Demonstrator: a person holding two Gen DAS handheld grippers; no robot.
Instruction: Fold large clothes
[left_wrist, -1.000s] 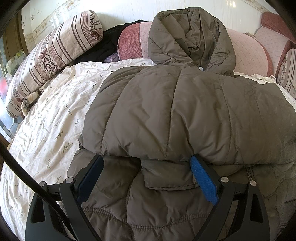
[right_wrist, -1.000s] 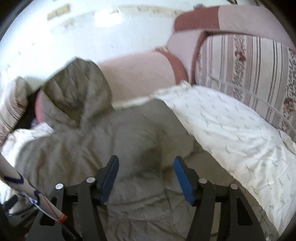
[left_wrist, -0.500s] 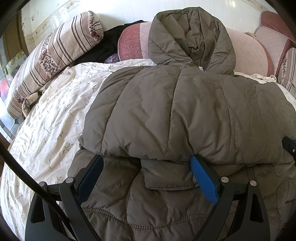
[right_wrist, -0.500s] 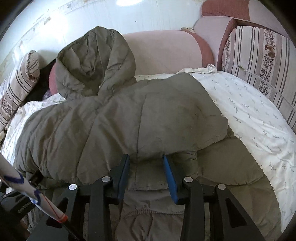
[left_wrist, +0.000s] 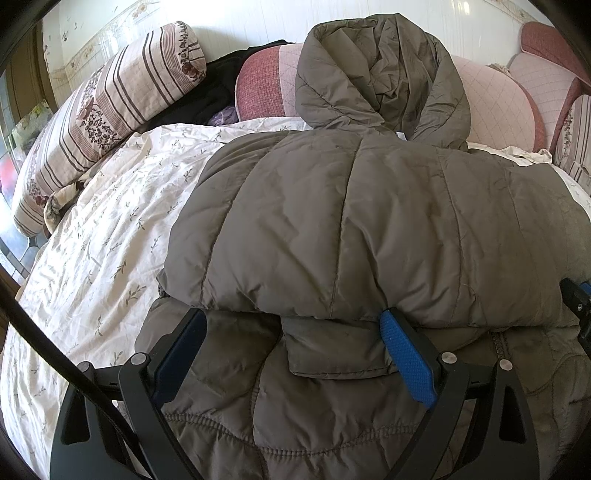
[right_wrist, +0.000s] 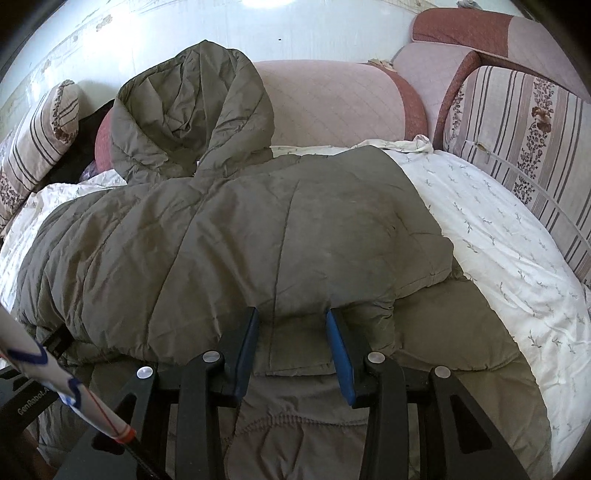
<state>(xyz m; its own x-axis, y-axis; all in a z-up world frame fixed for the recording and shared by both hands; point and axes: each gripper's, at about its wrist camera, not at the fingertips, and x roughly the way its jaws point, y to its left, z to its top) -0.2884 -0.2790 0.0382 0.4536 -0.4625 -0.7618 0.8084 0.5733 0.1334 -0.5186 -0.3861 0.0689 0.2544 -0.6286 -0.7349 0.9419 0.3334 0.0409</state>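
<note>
Both my tongs sit low at the near edge of the folded down jacket, fingers pointing along the bed. My left gripper is spread wide, its 2 blue pads on either side of a pocket flap and nothing pinched between them. My right gripper is narrower but also parted, its pads flanking a bulge of the folded edge; I judge it is not clamped on the fabric, since the pads look clear of it on both sides.

That olive quilted jacket lies across the middle of the floral bedsheet, upper part doubled over the lower part so the fold line runs right at my fingertips. Its hood stands propped against the pink cushions at the far side. I keep both tools at the fold line because that thick, springy padding wants to puff open, and 2 grips spaced apart would carry the bulk evenly for another fold.

Farther out, a striped bolster lies along the left of the bed, a dark garment is bunched between it and the cushions, and a striped backrest borders the right side.
</note>
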